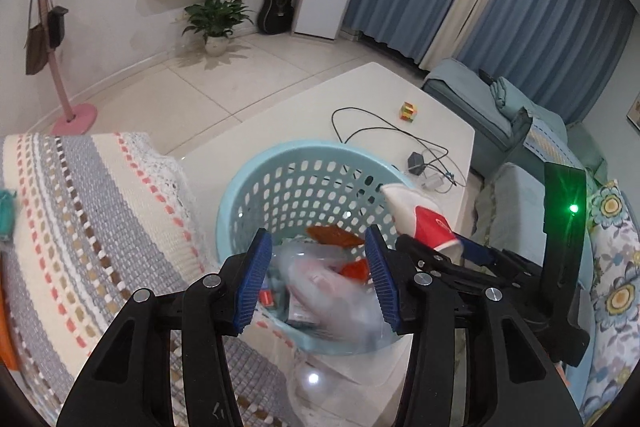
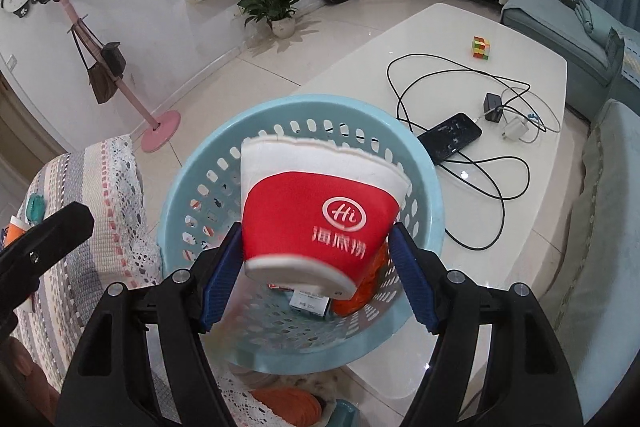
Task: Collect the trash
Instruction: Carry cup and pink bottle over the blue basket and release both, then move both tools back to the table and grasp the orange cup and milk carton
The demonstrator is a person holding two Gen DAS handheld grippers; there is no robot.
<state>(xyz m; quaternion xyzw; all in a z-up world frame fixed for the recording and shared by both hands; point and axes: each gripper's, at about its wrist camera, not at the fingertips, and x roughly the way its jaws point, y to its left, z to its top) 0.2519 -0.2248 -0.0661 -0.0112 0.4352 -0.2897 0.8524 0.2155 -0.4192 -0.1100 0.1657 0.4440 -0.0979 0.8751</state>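
Note:
A light blue perforated basket [image 1: 280, 163] [image 2: 192, 155] stands on the white table and holds an orange wrapper [image 1: 332, 235] and small boxes. My left gripper [image 1: 316, 279] is open above the basket, with a blurred clear plastic bag [image 1: 340, 303] between its fingers, not pinched. My right gripper [image 2: 316, 279] is open over the basket. A red and white paper cup [image 2: 320, 211] sits between its fingers, with a gap at the right finger and blurred edges. The cup [image 1: 424, 215] and the right gripper also show in the left wrist view.
A white table [image 2: 460, 27] carries a black phone [image 2: 450, 135], chargers with tangled cables [image 2: 496, 107] and a colourful cube [image 2: 481, 47]. A striped woven cloth [image 1: 80, 227] lies left of the basket. A blue sofa [image 2: 600, 227] stands to the right.

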